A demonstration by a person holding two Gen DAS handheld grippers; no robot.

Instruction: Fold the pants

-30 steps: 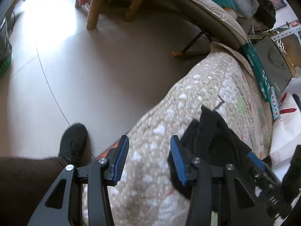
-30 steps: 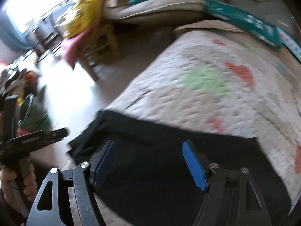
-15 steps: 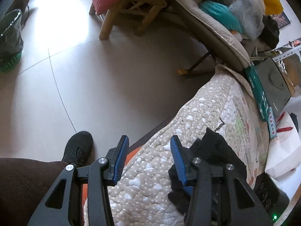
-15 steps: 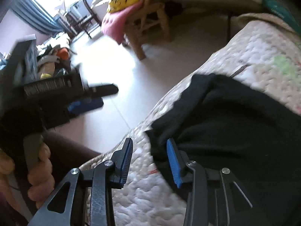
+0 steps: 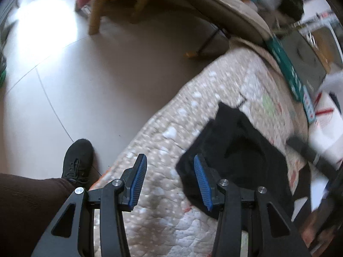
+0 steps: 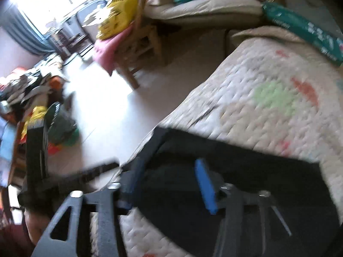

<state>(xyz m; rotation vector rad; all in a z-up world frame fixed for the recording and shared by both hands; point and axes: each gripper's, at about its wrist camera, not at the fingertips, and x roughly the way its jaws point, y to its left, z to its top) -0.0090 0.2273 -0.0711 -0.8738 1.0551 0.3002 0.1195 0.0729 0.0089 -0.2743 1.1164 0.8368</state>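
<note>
Right claw (image 6: 166, 180) had reopened, spread empty over the pants (image 6: 246, 182); left claw (image 5: 170, 181) stayed spread beside them on the quilt (image 5: 163, 209). Fold apparently released.

A quilted bedcover (image 5: 225, 90) with coloured patches spreads over the bed beside a pale tiled floor (image 5: 96, 75). A wooden chair (image 6: 139, 49) holds a pink cushion (image 6: 105, 53) and yellow bag (image 6: 118, 15). A black shoe (image 5: 77, 158) stands on the floor.

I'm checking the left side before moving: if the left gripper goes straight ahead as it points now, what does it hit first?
Probably the quilt. The left gripper is open over bare quilt, with the pants just off to its right; depth is unclear.
</note>
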